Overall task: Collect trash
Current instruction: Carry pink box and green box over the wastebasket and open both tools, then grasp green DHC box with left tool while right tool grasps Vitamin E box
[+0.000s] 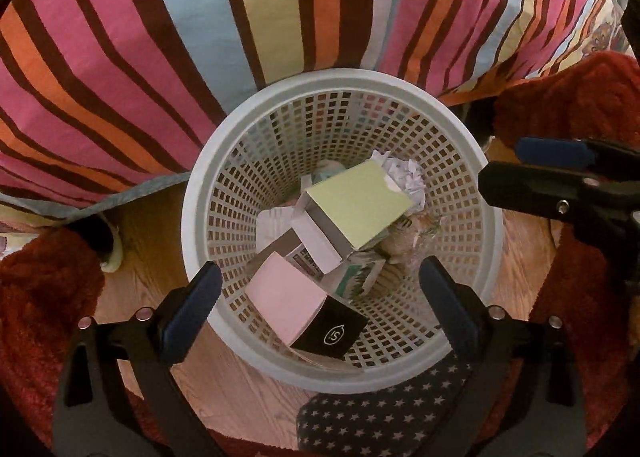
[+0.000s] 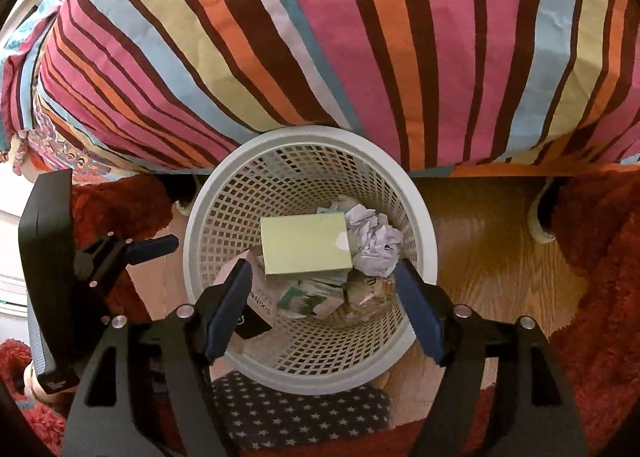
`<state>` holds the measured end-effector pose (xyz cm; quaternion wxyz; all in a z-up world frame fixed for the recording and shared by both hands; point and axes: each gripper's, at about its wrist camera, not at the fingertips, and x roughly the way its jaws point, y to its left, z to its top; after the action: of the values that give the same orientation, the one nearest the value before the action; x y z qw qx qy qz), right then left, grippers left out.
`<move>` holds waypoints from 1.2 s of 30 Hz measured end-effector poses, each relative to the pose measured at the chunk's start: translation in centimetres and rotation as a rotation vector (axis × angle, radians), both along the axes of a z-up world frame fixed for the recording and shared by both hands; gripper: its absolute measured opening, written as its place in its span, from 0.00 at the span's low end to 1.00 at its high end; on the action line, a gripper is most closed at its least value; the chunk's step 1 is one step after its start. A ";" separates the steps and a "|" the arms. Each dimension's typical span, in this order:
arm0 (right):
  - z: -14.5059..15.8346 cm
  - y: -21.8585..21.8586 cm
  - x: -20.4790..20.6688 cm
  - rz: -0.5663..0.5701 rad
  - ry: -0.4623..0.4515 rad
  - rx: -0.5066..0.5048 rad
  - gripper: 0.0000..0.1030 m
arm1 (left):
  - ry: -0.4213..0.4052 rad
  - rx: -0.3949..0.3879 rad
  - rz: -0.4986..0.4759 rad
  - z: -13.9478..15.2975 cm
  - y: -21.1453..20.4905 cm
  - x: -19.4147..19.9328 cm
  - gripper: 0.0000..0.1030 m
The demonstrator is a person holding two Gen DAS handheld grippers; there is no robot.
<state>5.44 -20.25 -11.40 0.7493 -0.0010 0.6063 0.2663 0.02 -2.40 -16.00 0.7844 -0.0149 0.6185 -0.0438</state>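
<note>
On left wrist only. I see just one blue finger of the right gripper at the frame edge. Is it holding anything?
Observer: No. The right gripper hangs over the basket with its jaws apart and nothing between the pads.
Operator: The crumpled paper is half hidden behind the green box for me.
Observer: In the right wrist view the crumpled paper shows whole, just right of the green box.
Operator: Any trash on the floor right of the basket?
Observer: None visible. Only wood floor and red rug show there.
</note>
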 end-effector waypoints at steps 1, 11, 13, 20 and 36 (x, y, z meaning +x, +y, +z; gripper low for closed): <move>0.0 0.0 0.0 0.000 -0.001 0.002 0.68 | -0.003 -0.009 0.001 0.1 0.0 0.0 0.93; 9.8 -1.8 -0.5 0.067 -0.190 0.184 0.68 | -0.278 -0.061 -0.015 12.9 3.2 -1.3 0.93; 13.9 -2.8 0.9 0.058 -0.297 0.226 0.68 | -0.392 -0.067 -0.018 18.1 5.2 -0.1 0.93; 24.7 -2.4 13.2 -0.040 -0.728 0.179 0.84 | -0.665 0.160 0.031 28.4 11.0 13.2 0.93; 23.2 10.6 41.5 0.037 -0.734 -0.065 0.84 | -0.717 0.198 -0.028 29.2 17.8 44.0 0.93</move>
<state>46.95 -9.70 11.76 0.9115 -0.1312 0.3054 0.2422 43.97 15.36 13.23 0.9482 0.0858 0.3059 0.0028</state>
